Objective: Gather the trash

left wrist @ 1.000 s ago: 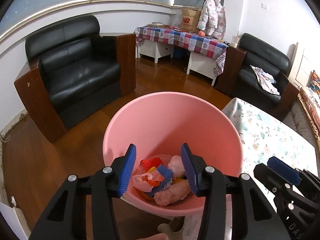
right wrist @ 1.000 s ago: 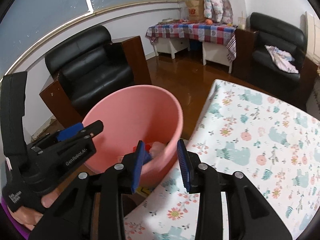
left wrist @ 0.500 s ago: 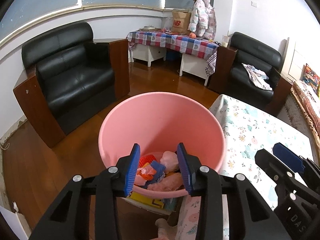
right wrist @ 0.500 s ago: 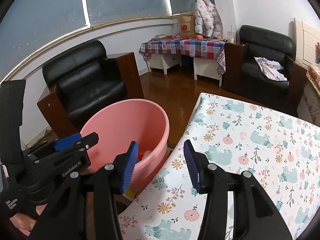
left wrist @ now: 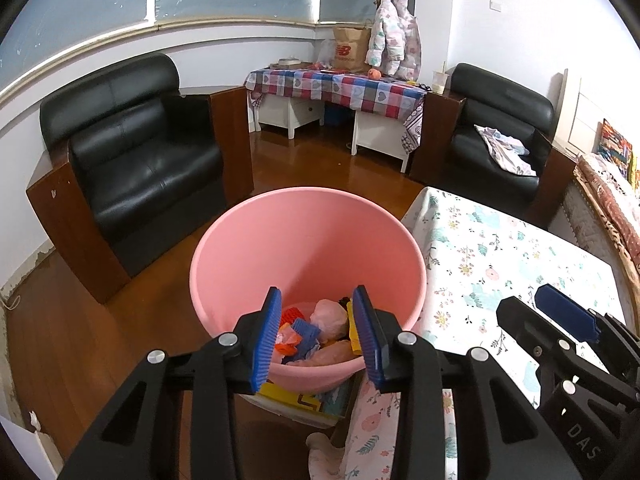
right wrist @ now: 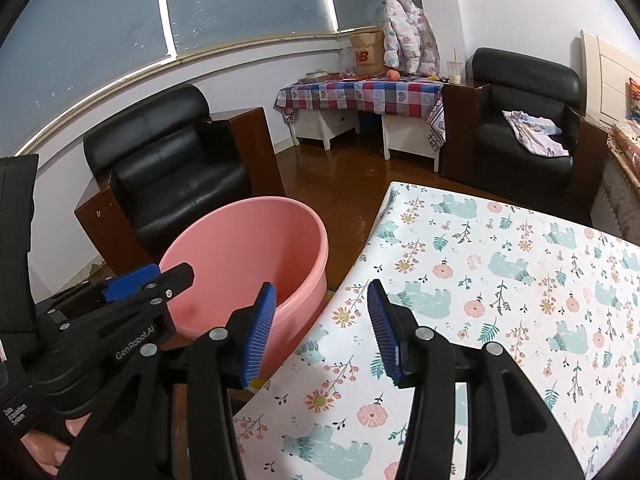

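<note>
A pink bucket stands on the floor against the table's left edge. At its bottom lies trash: pale pink wrappers and red, blue and yellow scraps. My left gripper hovers above the bucket's near rim, open, with nothing between its blue pads. My right gripper is open and empty over the table's left edge, beside the bucket. The left gripper shows at the left of the right wrist view. One finger of the right gripper shows at the right of the left wrist view.
The table wears a floral bear-print cloth. A box with yellow print sits under the bucket. Black armchairs and a checked-cloth side table line the far walls around the wooden floor. A hand holds the left gripper.
Both grippers have drawn back and a little up from the bucket. The left jaws have narrowed. The right jaws have widened, and more of the table shows in the right wrist view.
</note>
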`<state>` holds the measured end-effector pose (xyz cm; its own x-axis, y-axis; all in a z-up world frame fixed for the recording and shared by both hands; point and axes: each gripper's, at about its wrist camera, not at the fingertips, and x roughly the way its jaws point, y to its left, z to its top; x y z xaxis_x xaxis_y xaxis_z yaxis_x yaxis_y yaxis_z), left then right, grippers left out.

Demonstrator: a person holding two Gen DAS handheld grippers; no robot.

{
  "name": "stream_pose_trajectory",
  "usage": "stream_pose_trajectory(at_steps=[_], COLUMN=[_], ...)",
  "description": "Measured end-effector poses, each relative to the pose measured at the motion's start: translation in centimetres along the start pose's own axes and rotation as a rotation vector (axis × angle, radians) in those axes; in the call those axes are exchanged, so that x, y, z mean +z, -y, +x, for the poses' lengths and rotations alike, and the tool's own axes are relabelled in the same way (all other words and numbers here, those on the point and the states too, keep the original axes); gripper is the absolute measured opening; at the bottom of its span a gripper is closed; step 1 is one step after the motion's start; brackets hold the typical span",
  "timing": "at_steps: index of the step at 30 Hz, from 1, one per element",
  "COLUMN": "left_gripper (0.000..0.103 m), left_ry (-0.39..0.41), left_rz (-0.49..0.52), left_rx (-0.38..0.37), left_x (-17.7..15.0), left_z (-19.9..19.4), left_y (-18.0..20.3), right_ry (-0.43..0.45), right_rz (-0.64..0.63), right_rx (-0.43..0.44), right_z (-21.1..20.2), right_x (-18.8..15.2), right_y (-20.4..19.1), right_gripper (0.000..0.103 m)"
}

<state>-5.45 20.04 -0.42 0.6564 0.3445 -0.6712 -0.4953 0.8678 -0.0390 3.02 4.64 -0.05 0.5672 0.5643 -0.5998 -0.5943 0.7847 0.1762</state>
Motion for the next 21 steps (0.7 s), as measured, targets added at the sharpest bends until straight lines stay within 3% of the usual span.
stream_pose_trajectory(at_steps=[21], left_gripper=[0.037], left_ry=[-0.007], left_rz=[0.009], left_rx=[0.005], left_x=[-0.21], left_z=[0.08], left_y=[0.24], right_ry=[-0.007], right_rz=[0.013], right_rx=[0.0], right_z=[-0.29], right_x=[-0.35], right_y=[0.92], right_gripper=[0.048])
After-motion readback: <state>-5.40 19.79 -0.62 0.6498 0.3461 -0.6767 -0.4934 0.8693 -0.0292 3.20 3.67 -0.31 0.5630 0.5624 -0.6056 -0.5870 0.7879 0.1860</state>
